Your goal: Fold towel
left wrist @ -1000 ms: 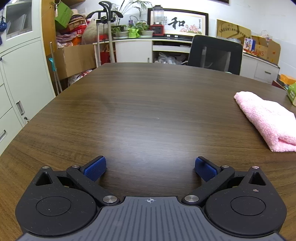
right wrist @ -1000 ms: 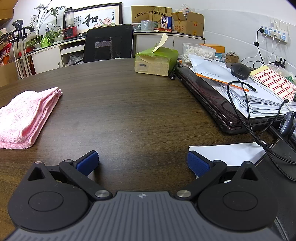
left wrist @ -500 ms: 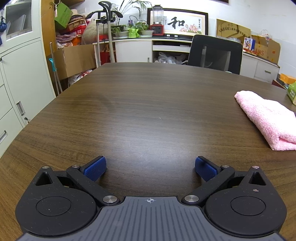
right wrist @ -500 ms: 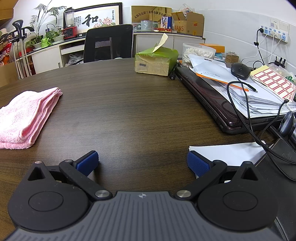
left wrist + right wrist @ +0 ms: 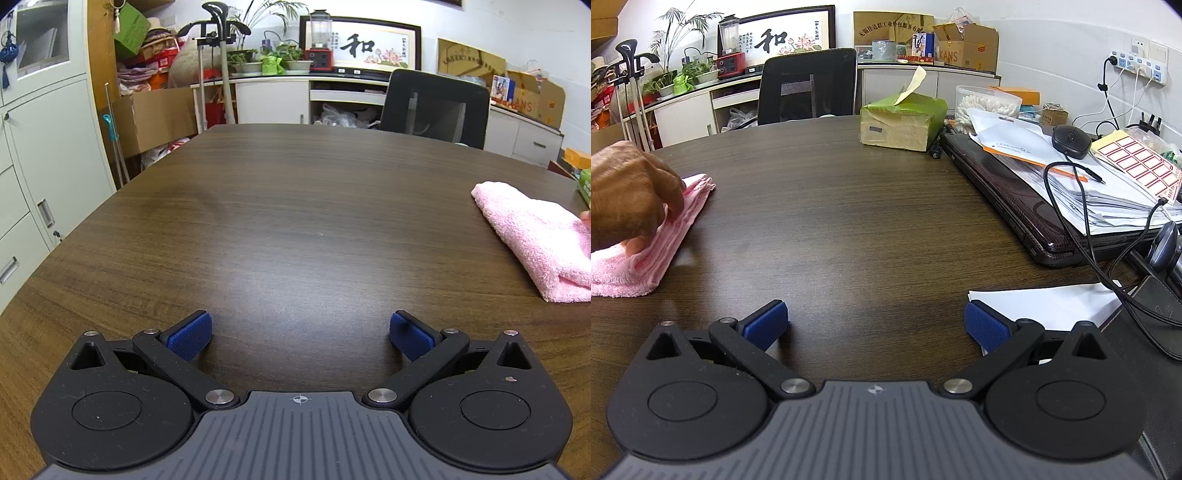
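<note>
Fingers apart above dark table.

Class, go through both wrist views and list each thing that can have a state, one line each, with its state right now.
Left gripper: open, empty, over the table.
Right gripper: open, empty.
Pink towel: folded, lying flat on the table.
Bare hand: resting on the towel, pinching its edge.
Laptop: lid shut, papers stacked on top.
Tissue box: open, tissue sticking up.

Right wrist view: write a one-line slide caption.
Open right gripper rests on the table while a bare hand presses the folded pink towel at left.
</note>
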{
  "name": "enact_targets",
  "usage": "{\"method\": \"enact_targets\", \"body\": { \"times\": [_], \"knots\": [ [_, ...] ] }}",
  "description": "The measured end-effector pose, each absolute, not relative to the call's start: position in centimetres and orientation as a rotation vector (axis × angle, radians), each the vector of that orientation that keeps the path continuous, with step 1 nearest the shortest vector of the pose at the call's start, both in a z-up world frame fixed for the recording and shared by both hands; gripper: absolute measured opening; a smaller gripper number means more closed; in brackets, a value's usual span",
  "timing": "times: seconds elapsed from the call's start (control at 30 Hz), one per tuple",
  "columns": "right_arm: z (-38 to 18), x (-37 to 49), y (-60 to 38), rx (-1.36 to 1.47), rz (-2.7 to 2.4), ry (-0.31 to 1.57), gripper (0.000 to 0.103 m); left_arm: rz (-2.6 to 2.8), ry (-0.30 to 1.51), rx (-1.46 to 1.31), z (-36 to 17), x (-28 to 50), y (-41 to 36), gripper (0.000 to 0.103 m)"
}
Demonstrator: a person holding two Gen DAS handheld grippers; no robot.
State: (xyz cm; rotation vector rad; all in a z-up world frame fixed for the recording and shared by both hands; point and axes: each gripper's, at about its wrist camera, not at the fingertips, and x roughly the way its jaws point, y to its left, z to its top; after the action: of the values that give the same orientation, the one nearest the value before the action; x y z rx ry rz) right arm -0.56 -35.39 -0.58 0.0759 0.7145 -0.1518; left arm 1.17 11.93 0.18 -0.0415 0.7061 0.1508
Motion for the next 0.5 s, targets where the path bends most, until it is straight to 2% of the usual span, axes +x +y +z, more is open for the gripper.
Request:
{"method": "enact_targets", "body": {
  "times": [0.5],
  "knots": [
    [-0.59, -0.57, -35.39, 0.076, -0.152, 0.714, 0.103, 0.158, 0.706, -0.044, 0.17, 1.20, 11.72, 0.103]
  ]
}}
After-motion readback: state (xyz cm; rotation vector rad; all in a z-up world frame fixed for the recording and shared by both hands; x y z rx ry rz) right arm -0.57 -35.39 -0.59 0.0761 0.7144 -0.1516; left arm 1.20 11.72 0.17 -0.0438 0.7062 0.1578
